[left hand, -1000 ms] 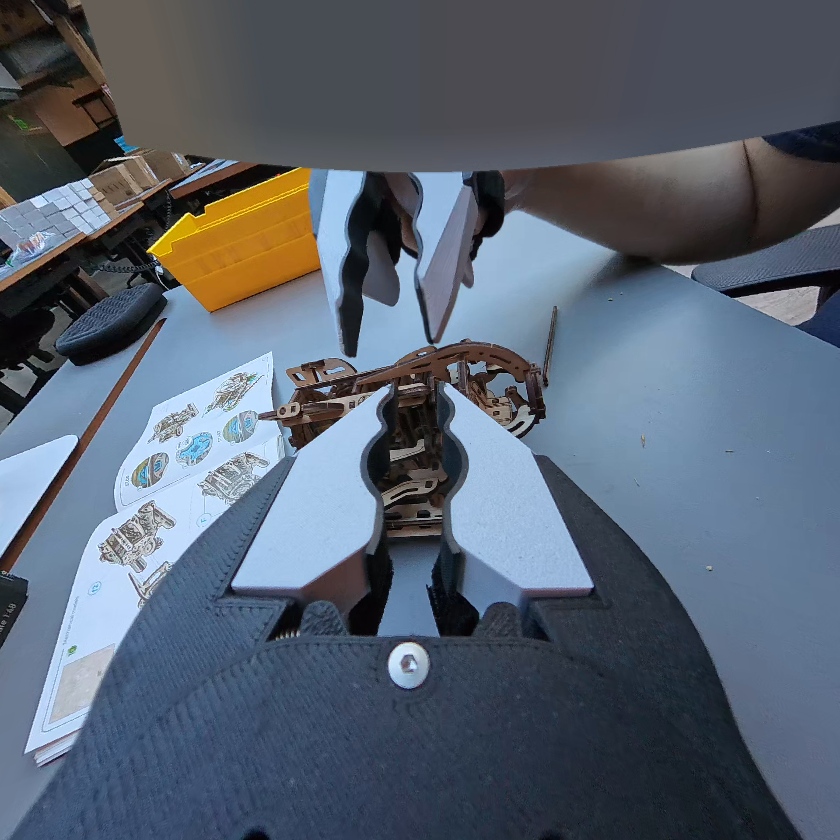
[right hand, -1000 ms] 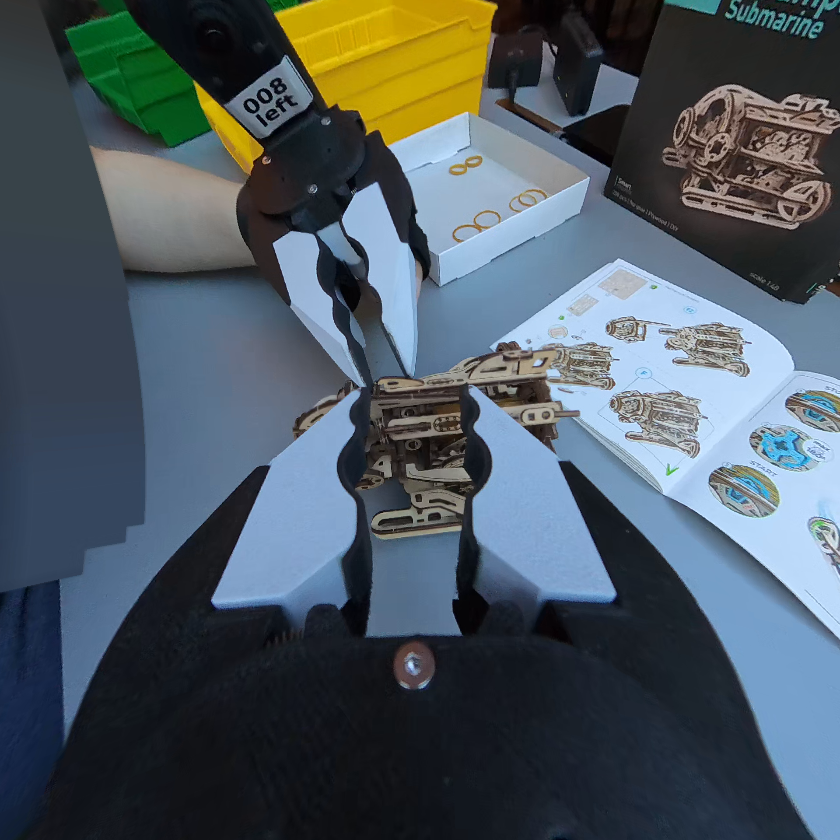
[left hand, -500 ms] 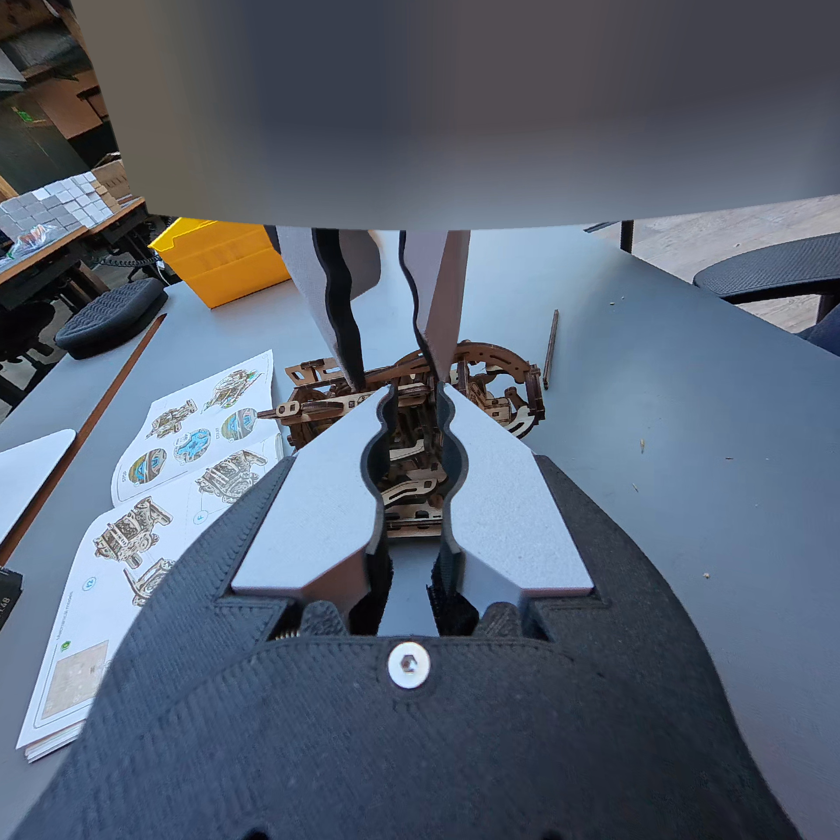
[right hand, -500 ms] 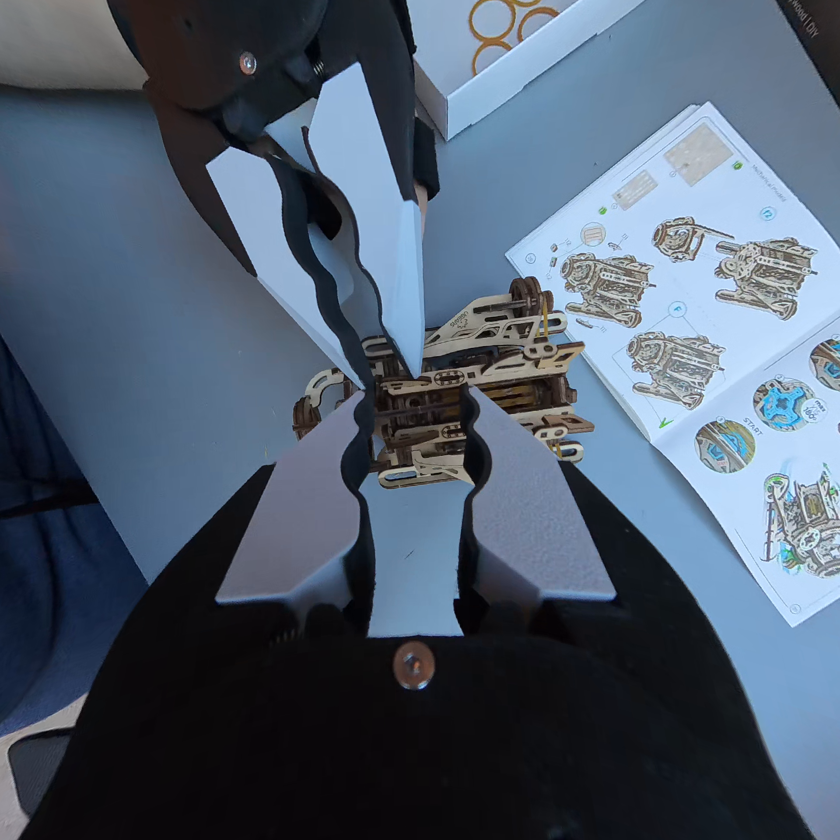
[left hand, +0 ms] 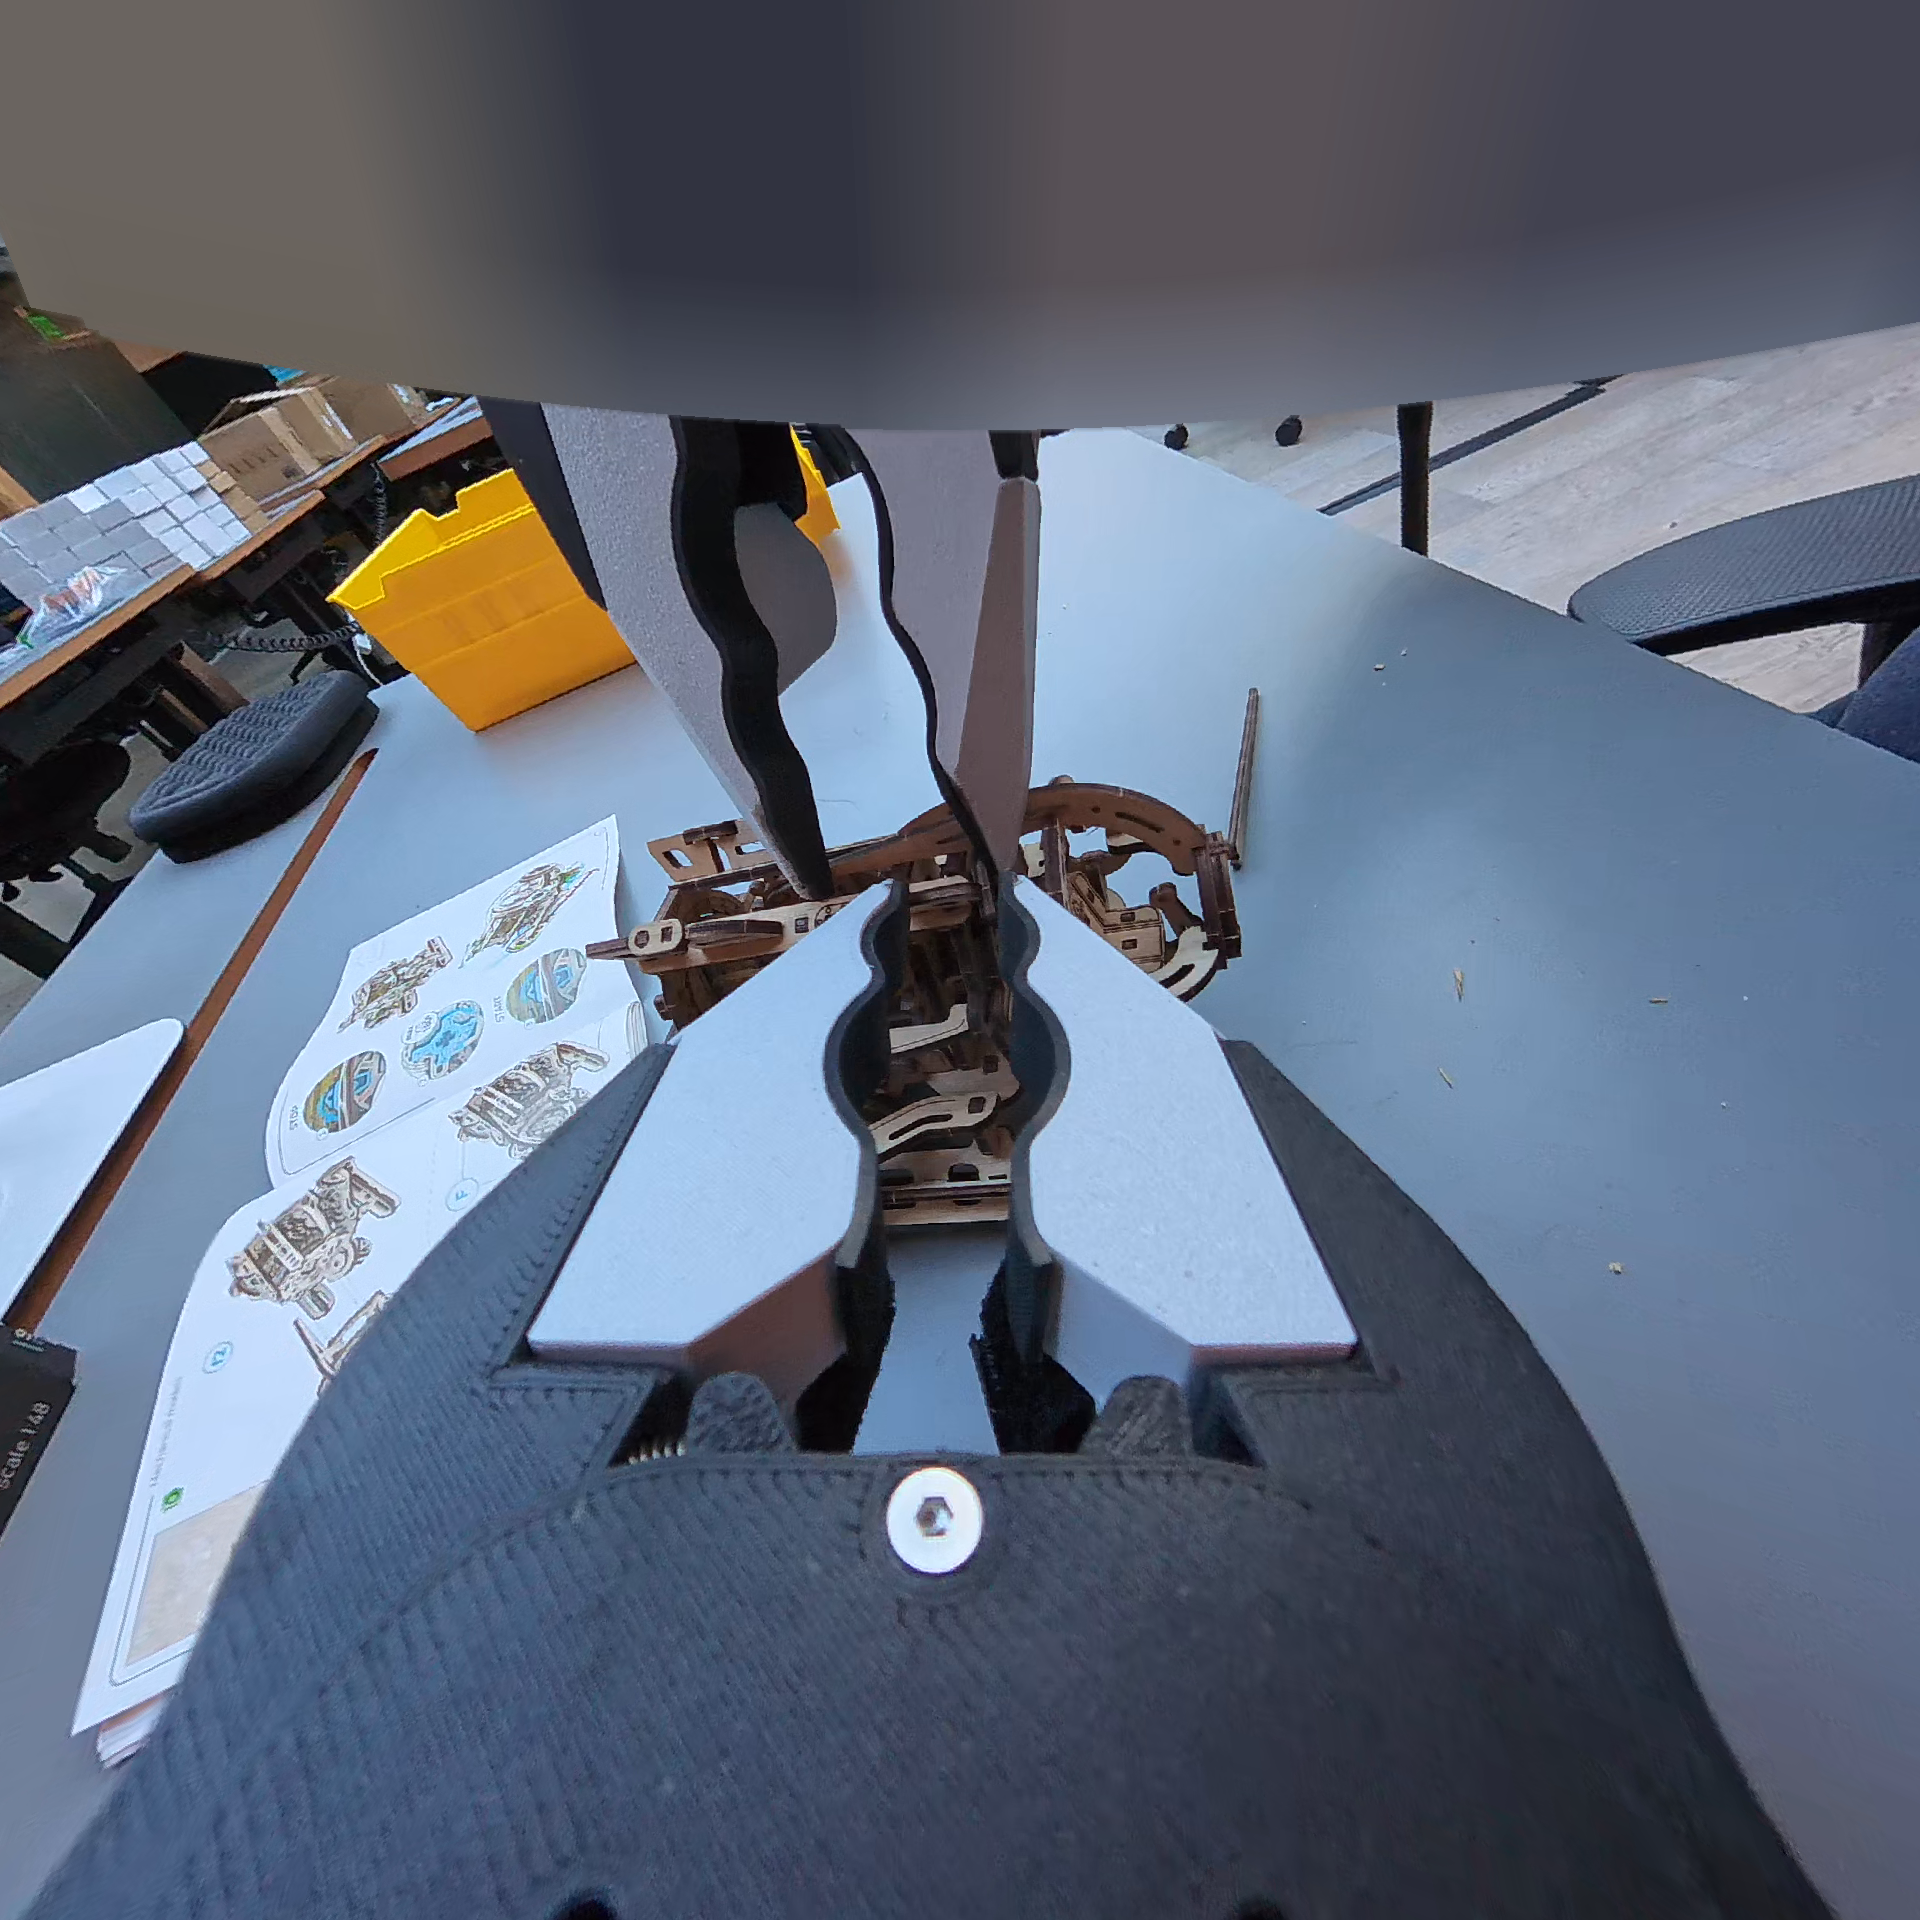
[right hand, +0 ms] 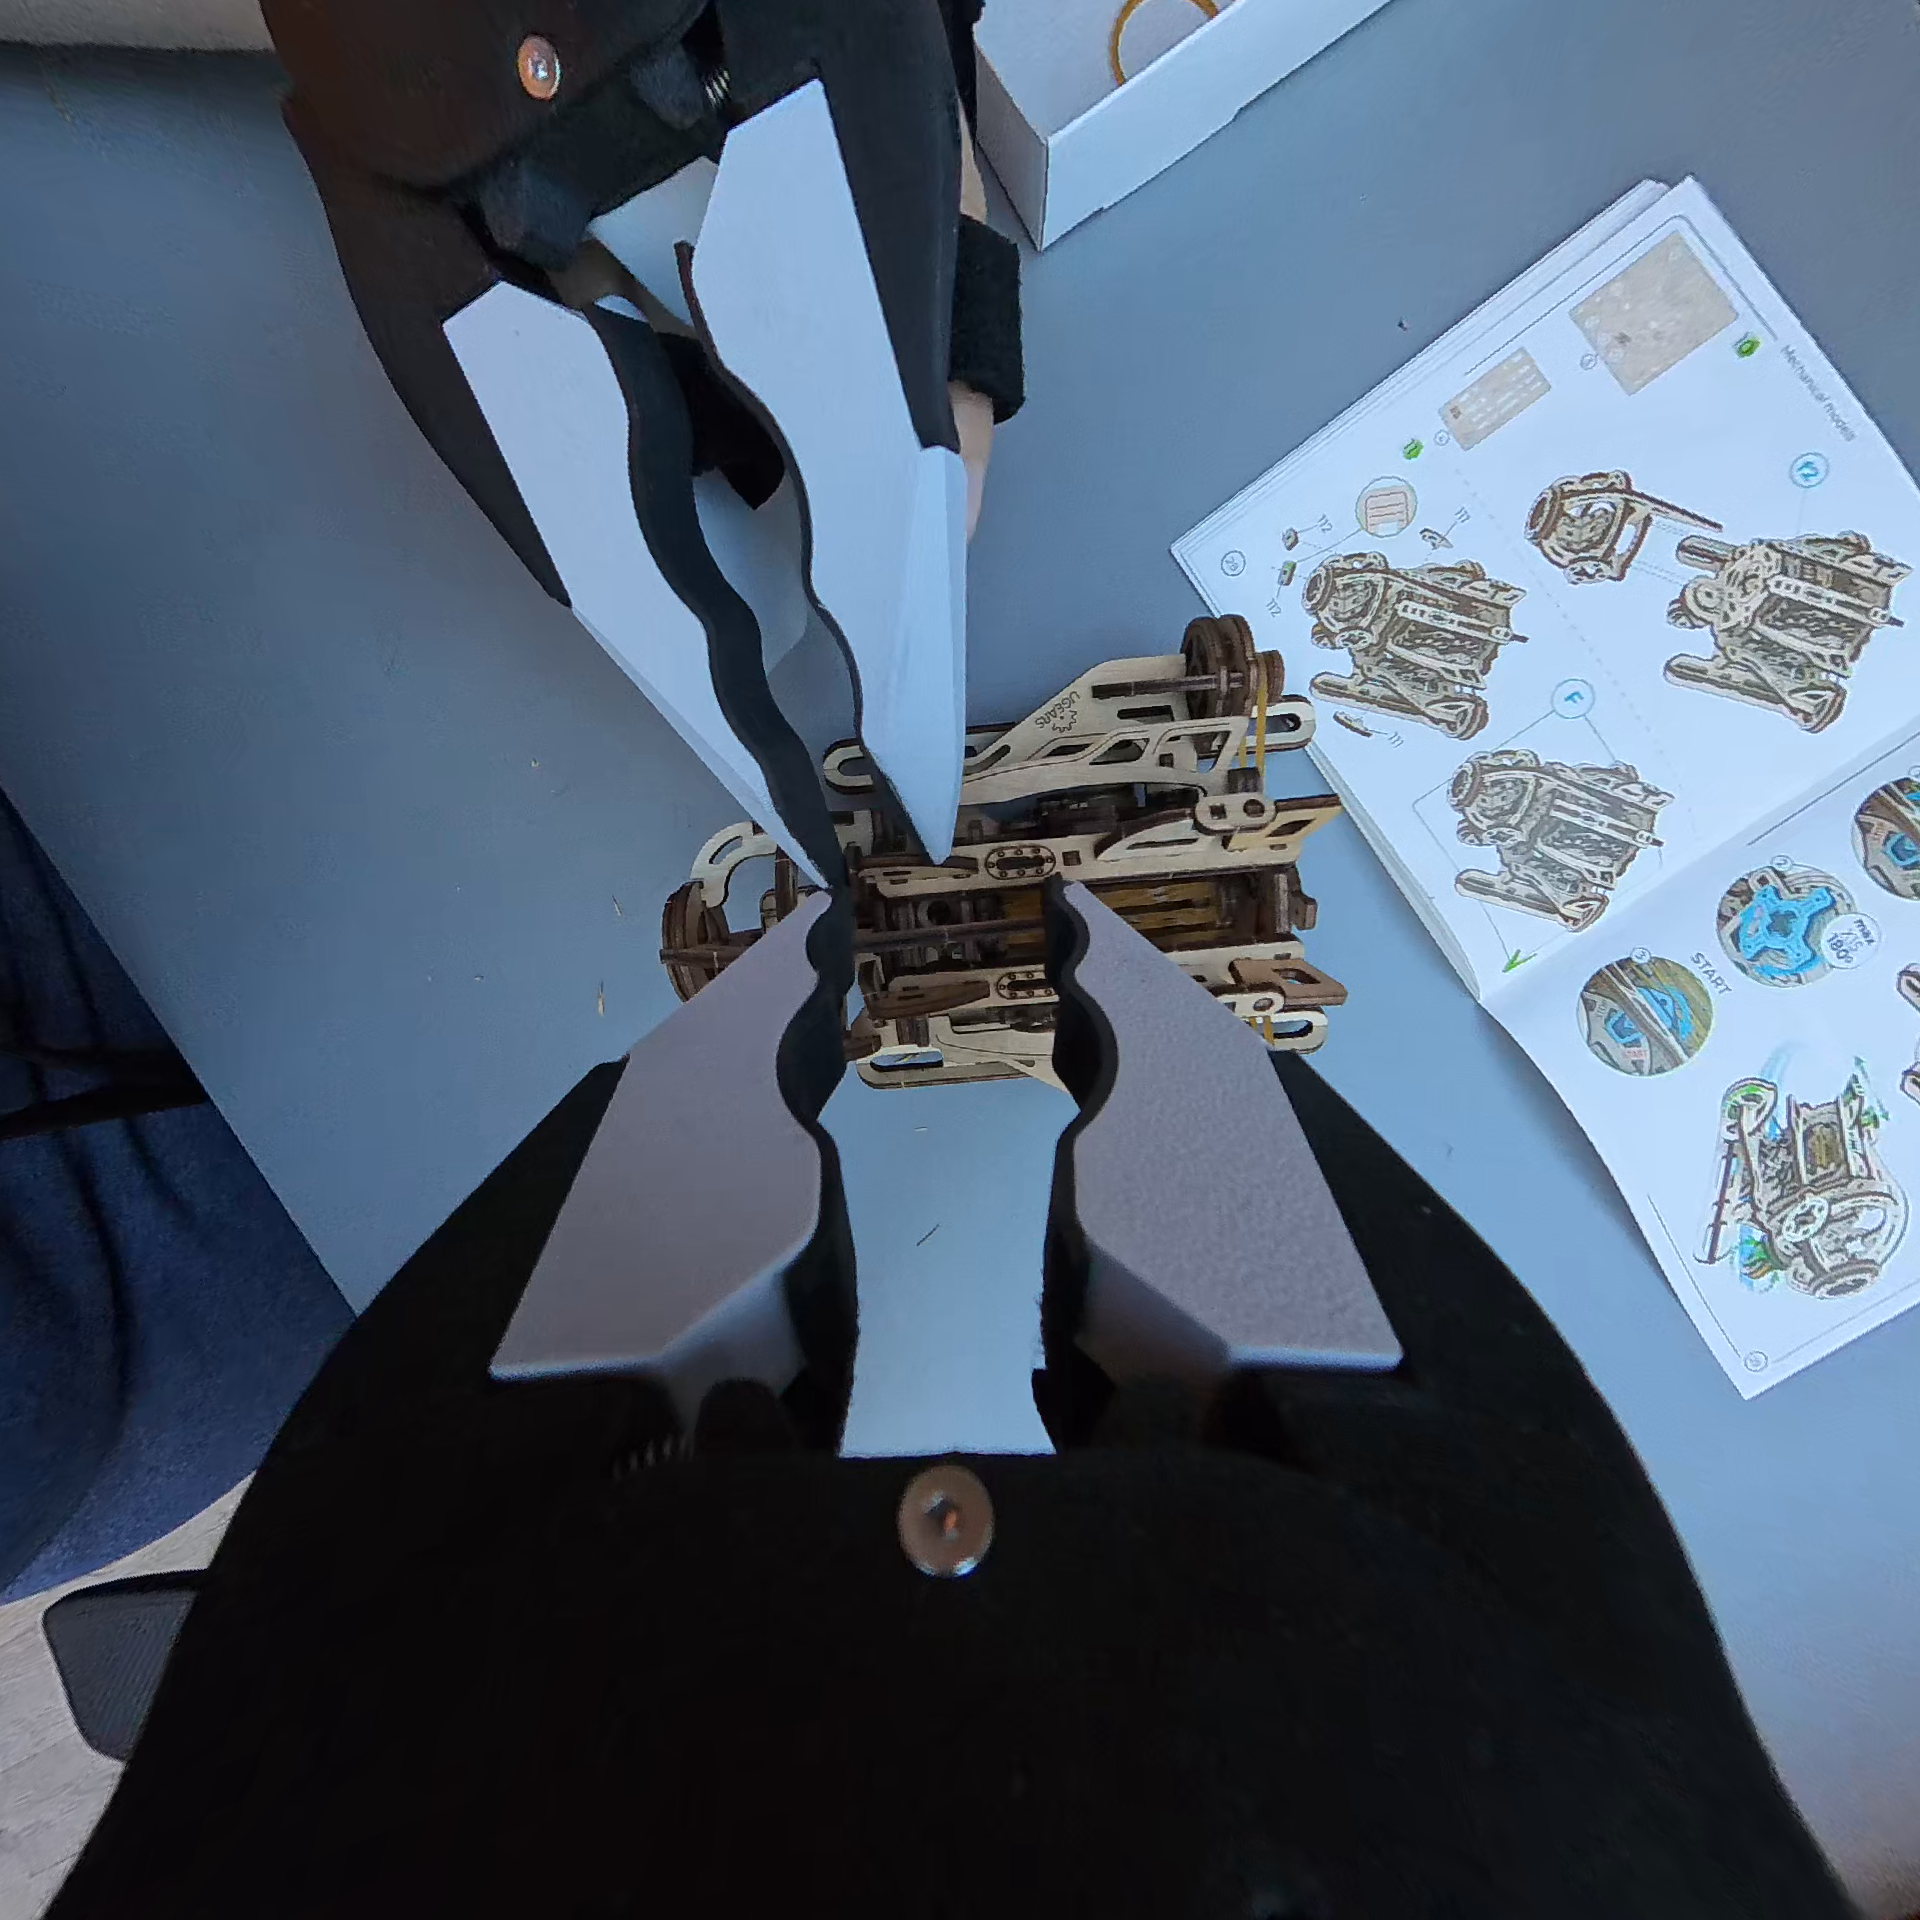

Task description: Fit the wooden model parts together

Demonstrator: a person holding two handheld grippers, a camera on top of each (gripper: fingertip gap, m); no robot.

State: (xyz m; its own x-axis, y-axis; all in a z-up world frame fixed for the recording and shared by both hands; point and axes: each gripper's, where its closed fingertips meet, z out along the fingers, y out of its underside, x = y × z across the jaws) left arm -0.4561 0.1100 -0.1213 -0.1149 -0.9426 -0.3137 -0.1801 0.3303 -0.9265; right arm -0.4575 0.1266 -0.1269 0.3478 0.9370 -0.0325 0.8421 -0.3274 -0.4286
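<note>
The wooden model point(left hand: 1127, 920) stands on the grey table point(left hand: 1558, 1039); the right wrist view shows it from above point(right hand: 1143, 914). My left gripper point(left hand: 948, 899) is closed narrowly on the model's near end, with wooden parts between its pads. It also shows in the right wrist view point(right hand: 883, 868), coming down from the top onto the model's left end. My right gripper point(right hand: 940, 899) is open and straddles the model's middle from above, fingertips at its top. In the left wrist view it point(left hand: 899, 878) comes down from above, just beyond my left fingertips.
An open instruction booklet point(left hand: 436, 1018) lies beside the model, also seen in the right wrist view point(right hand: 1662, 831). A yellow bin point(left hand: 488, 613) stands at the back. A thin wooden stick point(left hand: 1242, 769) lies behind the model. A white box point(right hand: 1122, 125) holds rubber bands. The table edge point(right hand: 260, 1091) is close. Both grippers' tips are close together, under 4 cm apart.
My right gripper has come down over the model and tipped to look straight down; its tips now reach the model's top. My left gripper has held still on the model.
</note>
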